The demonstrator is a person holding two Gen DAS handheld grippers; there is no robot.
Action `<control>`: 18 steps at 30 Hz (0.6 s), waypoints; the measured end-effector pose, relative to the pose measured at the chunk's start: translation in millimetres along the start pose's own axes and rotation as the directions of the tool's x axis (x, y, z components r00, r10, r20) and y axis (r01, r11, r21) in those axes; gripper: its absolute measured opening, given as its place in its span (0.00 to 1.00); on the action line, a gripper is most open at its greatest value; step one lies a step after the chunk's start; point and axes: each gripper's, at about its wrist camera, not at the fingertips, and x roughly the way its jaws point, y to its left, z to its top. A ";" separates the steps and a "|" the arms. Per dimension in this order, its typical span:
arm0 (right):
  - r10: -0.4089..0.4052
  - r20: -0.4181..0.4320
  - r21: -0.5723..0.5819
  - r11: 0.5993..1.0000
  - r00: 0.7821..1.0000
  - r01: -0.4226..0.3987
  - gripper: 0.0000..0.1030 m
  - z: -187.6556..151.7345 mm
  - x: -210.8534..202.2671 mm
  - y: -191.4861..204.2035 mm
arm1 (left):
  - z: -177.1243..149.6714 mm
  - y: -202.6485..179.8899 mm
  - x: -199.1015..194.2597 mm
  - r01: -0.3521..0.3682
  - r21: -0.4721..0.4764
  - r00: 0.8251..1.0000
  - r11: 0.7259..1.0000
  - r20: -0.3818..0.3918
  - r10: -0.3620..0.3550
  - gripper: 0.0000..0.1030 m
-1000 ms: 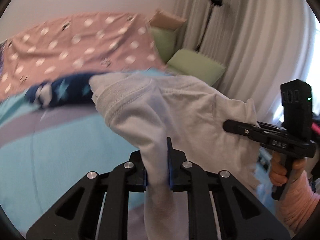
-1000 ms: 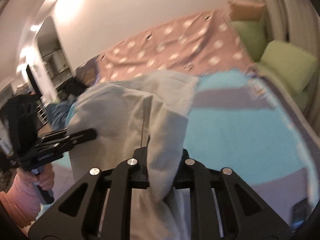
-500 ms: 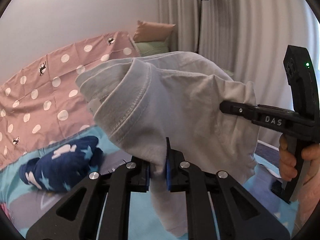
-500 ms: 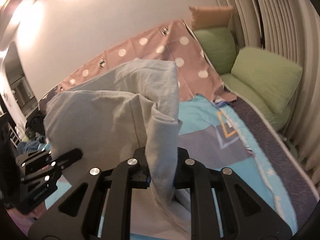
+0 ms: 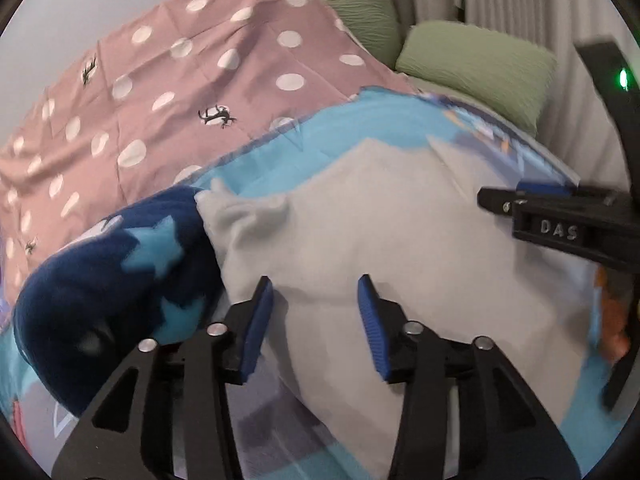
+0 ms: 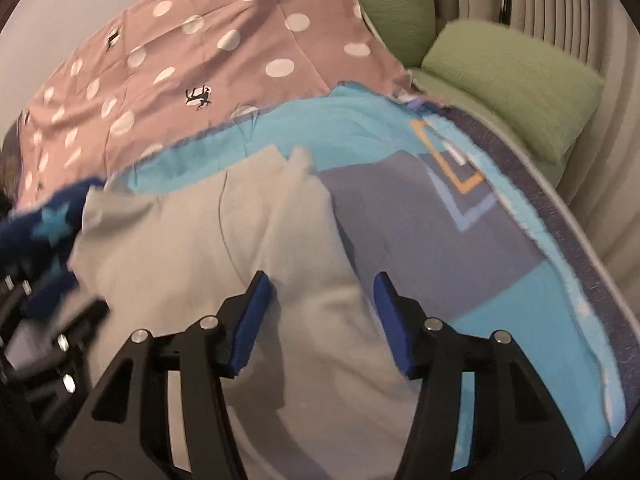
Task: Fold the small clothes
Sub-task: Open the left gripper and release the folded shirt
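A light grey garment (image 5: 384, 240) lies spread on the blue patterned bed cover (image 5: 360, 128); it also shows in the right wrist view (image 6: 208, 248). My left gripper (image 5: 316, 292) is open and empty just above its near left part. My right gripper (image 6: 322, 288) is open and empty above its right edge; it shows from the side in the left wrist view (image 5: 496, 200). A dark blue garment with light blue stars (image 5: 120, 272) lies bunched against the grey garment's left edge, also visible in the right wrist view (image 6: 44, 224).
A pink polka-dot sheet (image 5: 168, 88) covers the far part of the bed. Green pillows (image 5: 476, 64) lie at the far right by the curtain (image 6: 560, 4). The bed's right edge (image 6: 568, 240) runs close to the right gripper.
Both grippers held the grey garment up in the air, shut on it. Now the garment lies flat on the bed and both grippers have opened and let it go.
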 end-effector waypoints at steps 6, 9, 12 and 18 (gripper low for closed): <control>0.017 0.068 -0.130 0.992 0.998 -0.008 0.60 -37.6 -86.7 6.5 | -15.2 -10.4 -48.8 0.027 0.042 0.999 0.999 0.045 -0.029 0.56; 0.052 0.121 -0.148 0.988 0.991 -0.033 0.67 -63.9 -148.0 5.8 | -33.3 -19.2 -90.8 0.066 0.047 0.994 0.997 0.082 -0.069 0.64; 0.103 0.176 -0.141 0.987 0.979 -0.078 0.70 -90.7 -202.6 4.8 | -58.2 -14.0 -143.6 0.117 0.000 0.986 0.993 0.120 -0.117 0.68; 0.123 0.296 -0.183 0.981 0.947 -0.070 0.73 -150.3 -297.4 29.1 | -123.2 -3.8 -247.9 0.137 -0.071 0.973 0.988 0.197 -0.121 0.84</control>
